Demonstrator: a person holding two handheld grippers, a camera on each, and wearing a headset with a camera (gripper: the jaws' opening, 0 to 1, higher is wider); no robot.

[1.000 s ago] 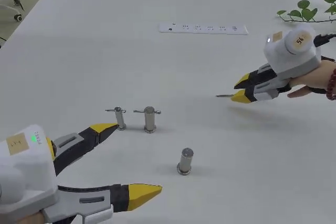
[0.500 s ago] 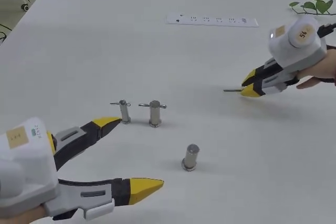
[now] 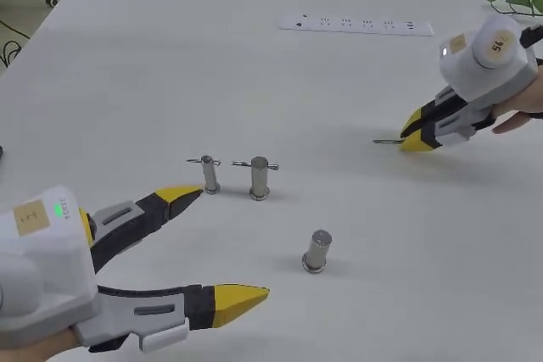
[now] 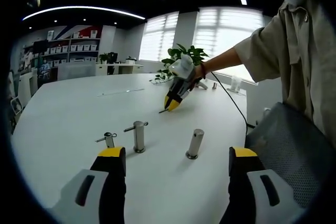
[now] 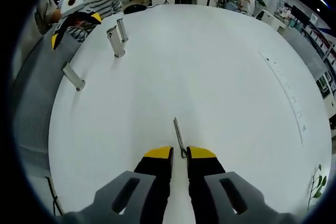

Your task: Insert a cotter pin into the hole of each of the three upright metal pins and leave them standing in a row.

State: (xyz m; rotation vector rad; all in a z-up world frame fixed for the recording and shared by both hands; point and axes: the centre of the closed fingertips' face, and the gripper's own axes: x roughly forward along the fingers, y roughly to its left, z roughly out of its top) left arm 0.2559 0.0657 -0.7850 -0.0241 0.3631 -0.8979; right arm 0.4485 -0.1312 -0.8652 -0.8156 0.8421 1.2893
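Jaws of left gripper (image 3: 225, 244) gaped wide, nothing between them, low over white table (image 3: 127, 65). Right gripper (image 3: 414, 139) jaws nearly closed, pinching loop end of loose cotter pin (image 3: 388, 141); shank pointed forward, just above tabletop. First metal pin (image 3: 209, 177) and second metal pin (image 3: 260, 181) stood upright side by side, fitted cotter pins (image 3: 244, 164) crossing each near top. Third metal pin (image 3: 318, 251) stood bare, nearer person, apart from pair, well apart from right gripper. Power strip (image 3: 356, 25) lay at far side.
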